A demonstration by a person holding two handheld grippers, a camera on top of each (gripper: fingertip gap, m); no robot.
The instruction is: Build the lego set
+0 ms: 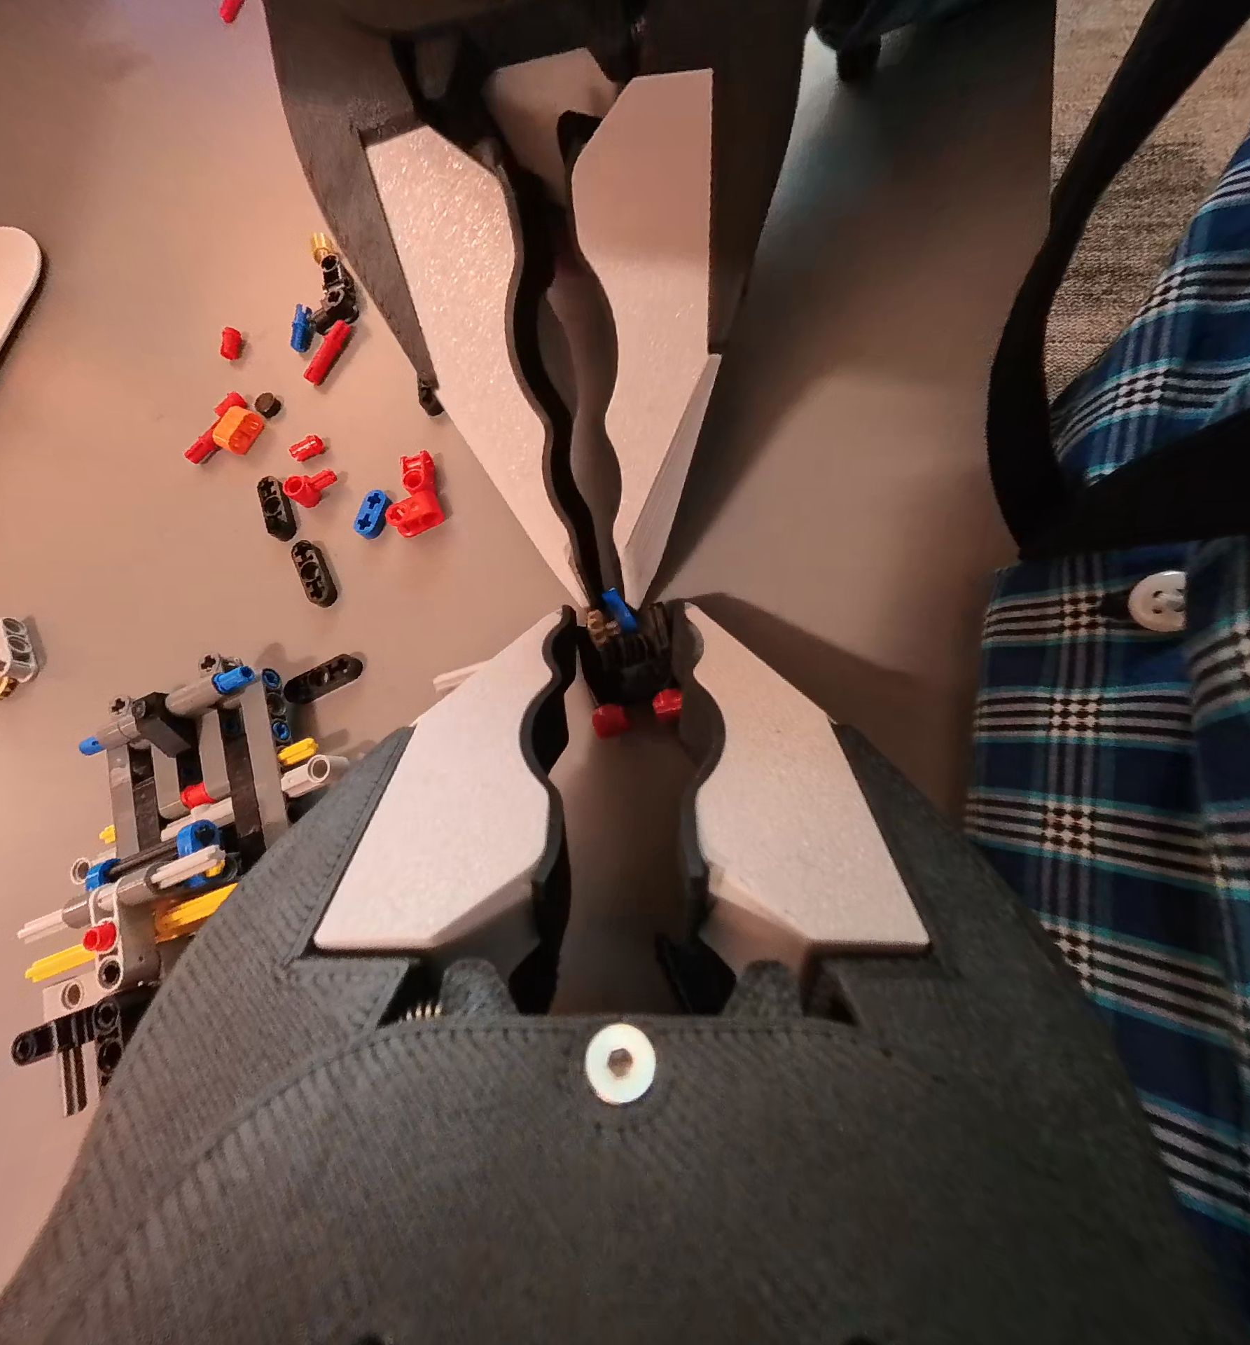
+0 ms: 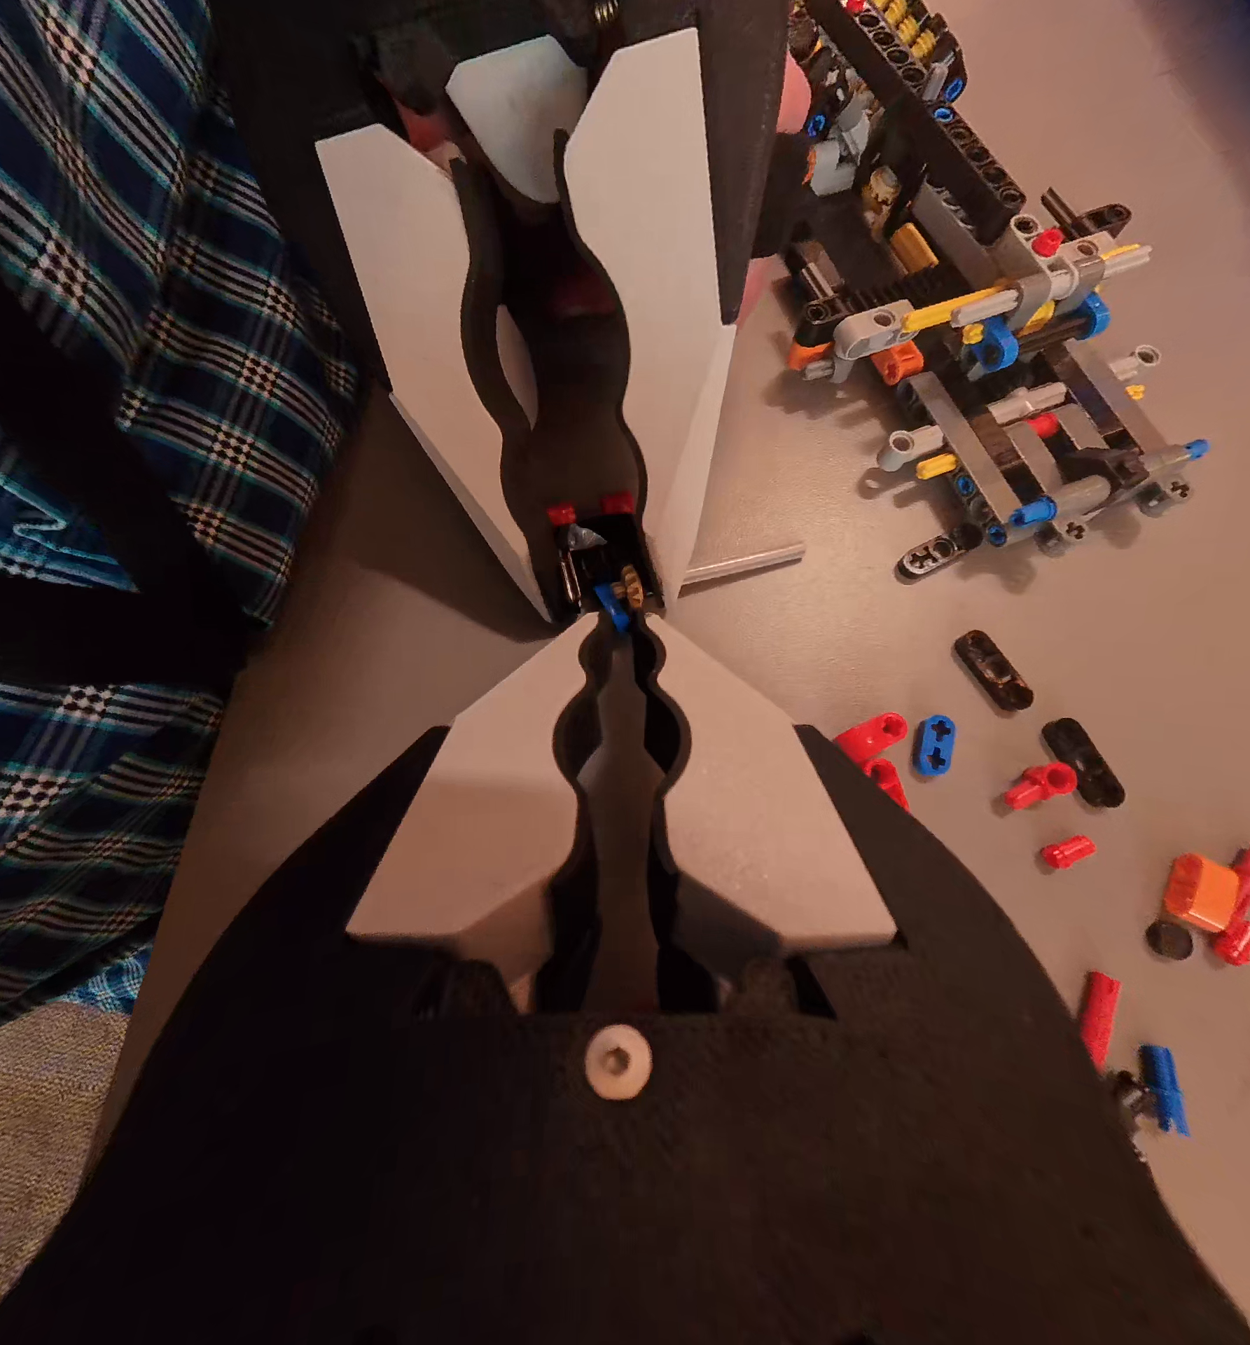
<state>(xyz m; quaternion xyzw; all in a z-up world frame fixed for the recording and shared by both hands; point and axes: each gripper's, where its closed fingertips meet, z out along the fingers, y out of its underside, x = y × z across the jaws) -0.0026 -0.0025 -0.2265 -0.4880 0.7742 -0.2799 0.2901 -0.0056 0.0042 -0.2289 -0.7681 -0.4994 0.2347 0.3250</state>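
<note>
Left gripper (image 1: 625, 619) clamps small black lego sub-assembly with red pins (image 1: 629, 673) midair, steadying it. Right gripper (image 2: 625, 627) pinches short blue plastic pin (image 2: 616, 610), tip touching sub-assembly, looks like push-in. Big grey-black lego chassis (image 2: 1000, 349) parked on table (image 2: 789, 655).

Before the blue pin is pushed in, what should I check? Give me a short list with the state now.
1. Left gripper holds black block: ok.
2. Right gripper grips blue pin: ok.
3. Pin tip meets the block: ok.
4. Pin lines up with a hole: cannot tell, fingers hide it.
5. Tan gear beside the pin stays free: cannot tell.
6. Big model stands apart on the table: ok.
</note>
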